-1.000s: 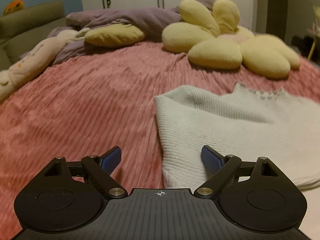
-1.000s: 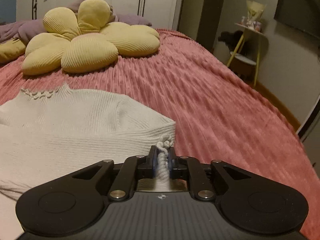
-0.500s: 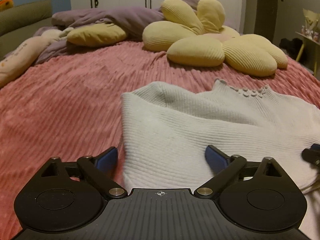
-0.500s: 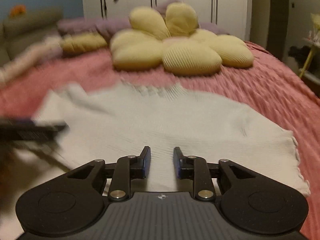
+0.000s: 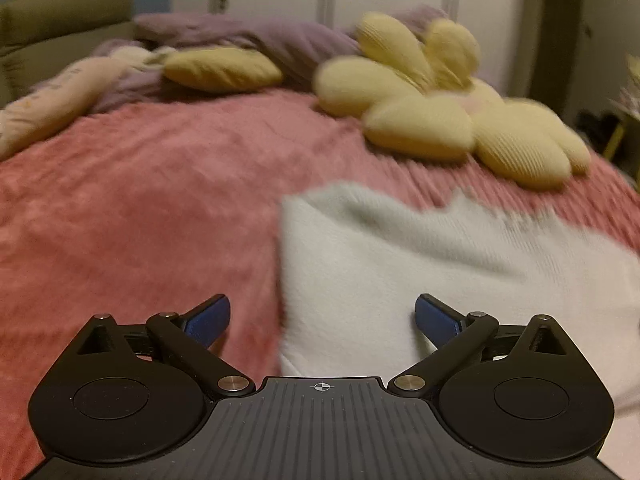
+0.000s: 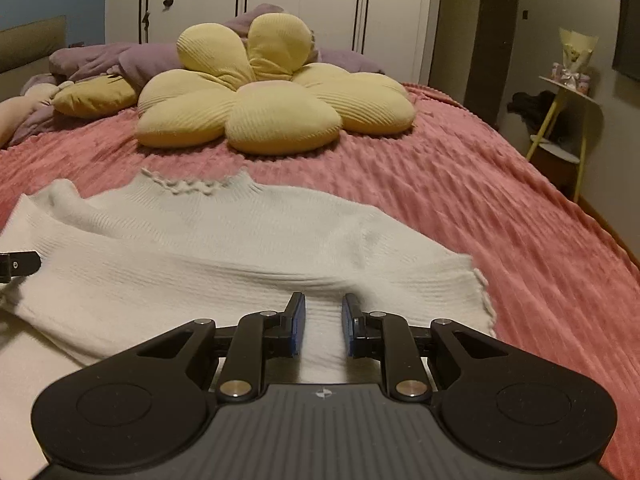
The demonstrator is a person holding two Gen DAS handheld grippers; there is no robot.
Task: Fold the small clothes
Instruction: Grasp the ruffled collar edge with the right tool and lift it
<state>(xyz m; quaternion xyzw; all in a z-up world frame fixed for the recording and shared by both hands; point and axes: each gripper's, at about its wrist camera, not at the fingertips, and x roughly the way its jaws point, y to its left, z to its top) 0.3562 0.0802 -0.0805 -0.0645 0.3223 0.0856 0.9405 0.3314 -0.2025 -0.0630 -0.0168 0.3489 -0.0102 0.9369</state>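
Both tongs empty: left tongs [image 5: 322,318] wide, view blurred; right tongs [image 6: 323,326] narrow, sweater [image 6: 224,248] sharp.

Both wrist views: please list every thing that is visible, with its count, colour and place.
sweater: one, white knit, flat on the bedspread, collar toward the cushions
bedspread: one, pink ribbed, covers the bed
flower cushion: one, yellow, beyond the sweater
small cushion: one, yellow, left of the flower cushion
blanket: one, purple, bunched behind the cushions
long pillow: one, pale, left edge of the bed
wardrobe: one, white, behind the bed
side table: one, yellow legs, right of the bed
left tongs: open wide over the sweater's left edge
right tongs: slightly open, nothing gripped, over the sweater
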